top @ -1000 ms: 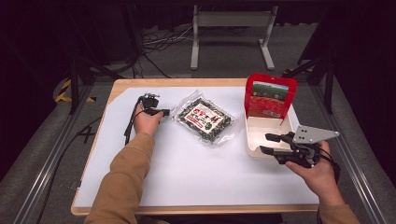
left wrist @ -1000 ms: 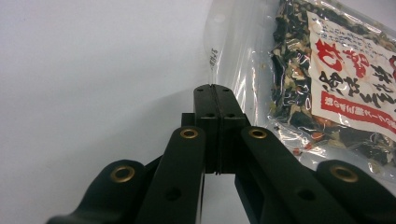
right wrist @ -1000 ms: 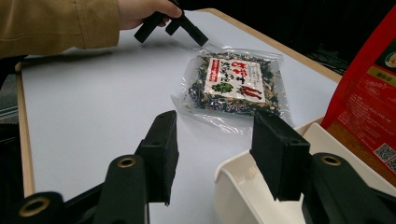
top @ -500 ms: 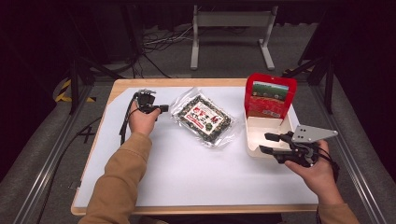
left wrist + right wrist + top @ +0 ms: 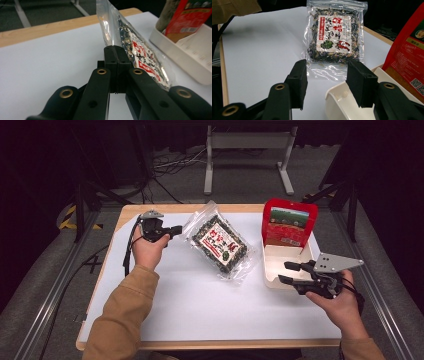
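A clear bag of dark dried seaweed [image 5: 221, 244] with a red and white label lies on the white table sheet. My left gripper [image 5: 177, 229] is at the bag's left edge, its jaws shut on the clear plastic. In the left gripper view the bag [image 5: 140, 55] rises tilted from my left gripper [image 5: 116, 53]. My right gripper [image 5: 292, 272] is open over the near left rim of a white tray [image 5: 270, 265]. A red packet [image 5: 289, 222] stands upright in the tray's far end. In the right gripper view the bag [image 5: 334, 37] lies beyond my right gripper [image 5: 328, 82].
The tray [image 5: 337, 96] sits at the table's right side with the red packet [image 5: 409, 57] leaning in it. The wooden table edge [image 5: 150, 209] runs along the back. A black cable [image 5: 127, 250] trails from the left gripper. A metal stand [image 5: 247, 150] is on the floor behind.
My left gripper has shifted slightly towards the table's far edge, and the bag's left corner has tilted up with it. The right gripper has stayed in place, open.
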Available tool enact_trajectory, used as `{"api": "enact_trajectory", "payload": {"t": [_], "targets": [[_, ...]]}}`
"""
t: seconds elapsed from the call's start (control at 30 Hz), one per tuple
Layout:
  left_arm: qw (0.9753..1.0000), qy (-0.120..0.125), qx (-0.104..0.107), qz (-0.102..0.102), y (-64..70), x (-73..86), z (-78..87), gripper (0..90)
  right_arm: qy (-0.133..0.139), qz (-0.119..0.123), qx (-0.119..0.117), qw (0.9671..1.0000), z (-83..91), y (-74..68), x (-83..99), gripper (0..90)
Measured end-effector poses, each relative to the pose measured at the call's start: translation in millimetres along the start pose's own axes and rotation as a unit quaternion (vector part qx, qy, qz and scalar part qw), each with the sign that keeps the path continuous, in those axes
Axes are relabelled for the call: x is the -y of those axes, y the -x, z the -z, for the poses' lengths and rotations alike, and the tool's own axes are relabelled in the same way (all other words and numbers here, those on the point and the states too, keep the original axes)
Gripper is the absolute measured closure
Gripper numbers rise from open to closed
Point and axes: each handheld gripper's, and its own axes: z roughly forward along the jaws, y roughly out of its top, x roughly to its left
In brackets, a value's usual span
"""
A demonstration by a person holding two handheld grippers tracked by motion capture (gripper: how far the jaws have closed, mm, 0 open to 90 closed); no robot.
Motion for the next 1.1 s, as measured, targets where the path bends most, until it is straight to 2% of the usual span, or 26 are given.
{"api": "enact_trajectory", "payload": {"t": [0.17,0.3,0.37,0.43,0.5,0.6,0.67,0.7,1.0,1.1], "targets": [[0.9994,0.020,0.019,-0.023,16.8,-5.7,15.6,90.0,0.001,0.000,0.002,1.0000,0.7,0.0,0.1,50.5],[0.9972,0.041,0.040,-0.048,34.9,-10.6,30.0,90.0,0.002,0.001,0.002,1.0000,0.4,-0.6,-0.2,50.5],[0.9967,0.045,0.044,-0.051,38.4,-11.1,32.9,90.0,0.002,0.003,0.000,1.0000,-0.5,-1.5,-0.2,50.5],[0.9934,0.071,0.064,-0.064,54.6,-11.4,46.4,90.0,0.001,0.005,-0.001,1.0000,-1.4,-2.1,-0.2,50.5],[0.9910,0.084,0.077,-0.070,64.6,-10.3,53.7,90.0,0.001,0.006,-0.003,1.0000,-2.3,-2.7,-0.3,50.5],[0.9882,0.092,0.088,-0.086,77.2,-12.8,61.3,90.0,0.002,0.007,-0.001,1.0000,-2.1,-2.8,-0.5,50.5],[0.9854,0.098,0.097,-0.100,85.9,-14.8,67.5,90.0,0.002,0.007,-0.002,1.0000,-1.9,-3.4,-0.8,50.5],[0.9854,0.098,0.097,-0.100,85.9,-14.8,67.5,90.0,0.002,0.007,-0.002,1.0000,-1.9,-3.8,-0.9,50.5],[0.9782,0.108,0.122,-0.128,104.7,-15.4,81.3,90.0,0.001,0.009,-0.005,0.9999,-4.8,-5.0,-2.4,49.7],[0.9758,0.108,0.129,-0.140,111.0,-15.0,88.6,90.0,0.003,0.001,-0.019,0.9998,-9.7,-3.6,-4.7,47.7]]}}
